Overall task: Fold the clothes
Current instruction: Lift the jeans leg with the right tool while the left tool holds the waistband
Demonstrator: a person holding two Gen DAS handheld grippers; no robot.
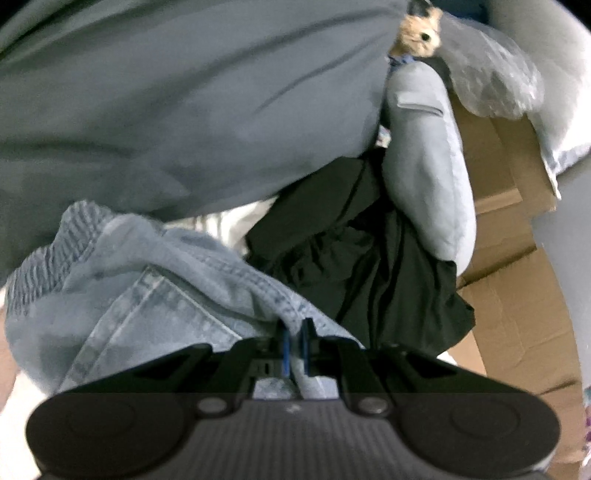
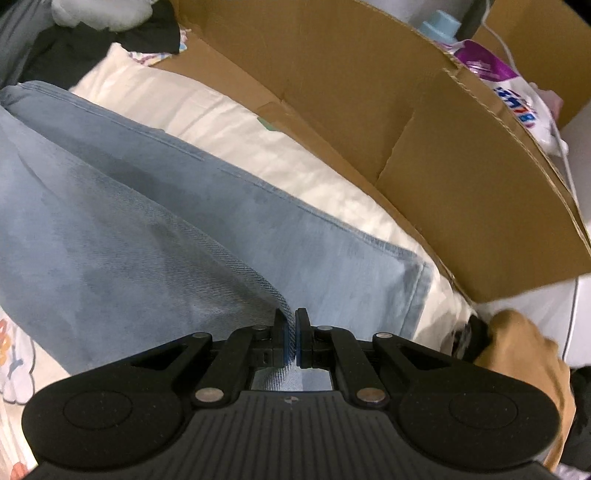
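My left claw (image 1: 294, 325) is clamped on the light denim jeans (image 1: 147, 280), its blue-lined pads pinched on a stitched seam fold right at the waist end. From that grip the jeans spread toward nine and ten o'clock in the left wrist view, where the gathered elastic waistband (image 1: 55, 243) and a stitched back pocket (image 1: 155, 314) show. A large grey-green cloth (image 1: 166, 103) fills everything from ten to twelve o'clock, and a crumpled black garment (image 1: 362, 258) lies at about one o'clock just beyond the denim. A pale blue padded cushion (image 1: 428, 166) leans over the black garment, with a small tan plush toy (image 1: 417, 33) peeking above it (blurred, so I can say little more of it). Brown cardboard (image 1: 509, 258) runs down the three o'clock side.

My right claw (image 2: 291, 325) is likewise pressed together on the jeans (image 2: 129, 229), with a thin ridge of denim caught between the pads and rising away toward ten o'clock. The leg fabric lies flat from eight to two o'clock, its hem (image 2: 417, 288) ending at about two o'clock close to the claw. Under the denim lies cream bedding (image 2: 236, 122), which shows along its upper edge. A tall cardboard box wall (image 2: 369, 110) stands from twelve to three o'clock, touching the bedding. A white and purple package (image 2: 509, 88) sits beyond the box rim. A mustard-coloured sleeve (image 2: 528, 362) shows at four o'clock.
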